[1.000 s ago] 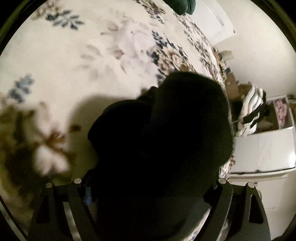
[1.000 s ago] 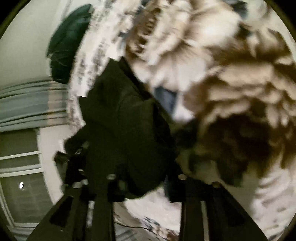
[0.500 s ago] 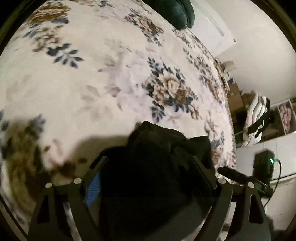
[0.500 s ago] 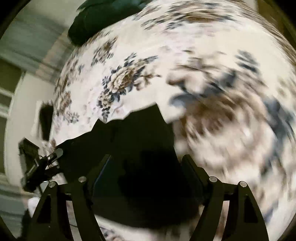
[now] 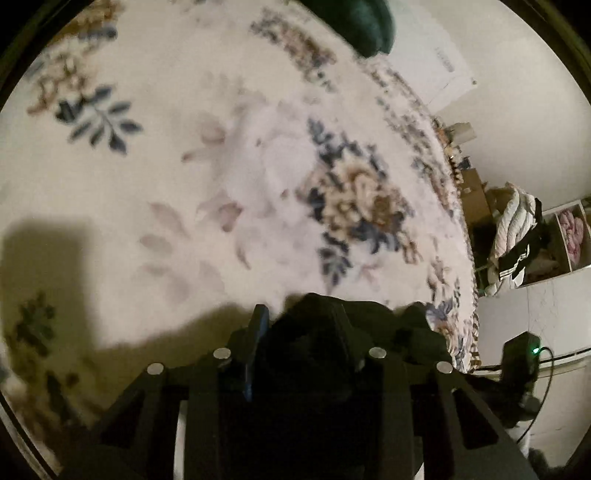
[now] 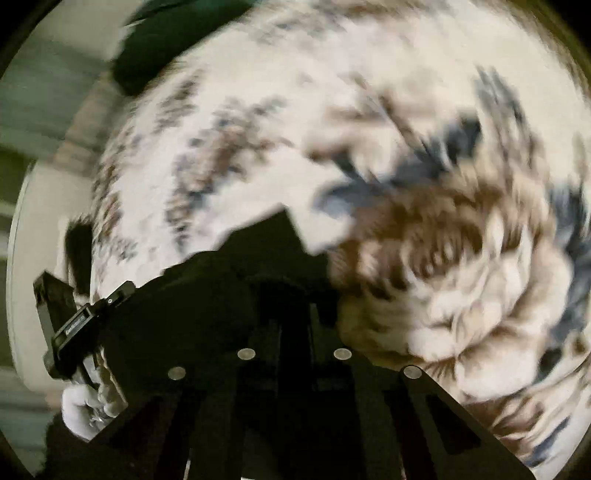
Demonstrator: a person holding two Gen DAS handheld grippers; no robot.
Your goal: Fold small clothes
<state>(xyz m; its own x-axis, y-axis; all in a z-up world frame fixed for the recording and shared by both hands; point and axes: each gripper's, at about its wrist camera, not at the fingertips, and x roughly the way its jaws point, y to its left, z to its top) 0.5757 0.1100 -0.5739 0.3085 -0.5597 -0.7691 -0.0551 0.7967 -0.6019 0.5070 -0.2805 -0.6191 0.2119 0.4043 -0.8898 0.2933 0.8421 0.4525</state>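
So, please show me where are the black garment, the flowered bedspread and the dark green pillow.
black garment (image 5: 317,325): left wrist view, on its bunched top between the fingers.
flowered bedspread (image 5: 192,110): left wrist view, on a bare pale part.
dark green pillow (image 5: 362,26): left wrist view, on its rounded end at the top.

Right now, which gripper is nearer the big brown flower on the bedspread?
Right. Both jaws have just been closing on the black garment; the right gripper sits beside the brown flower, the left gripper holds the garment's far end.
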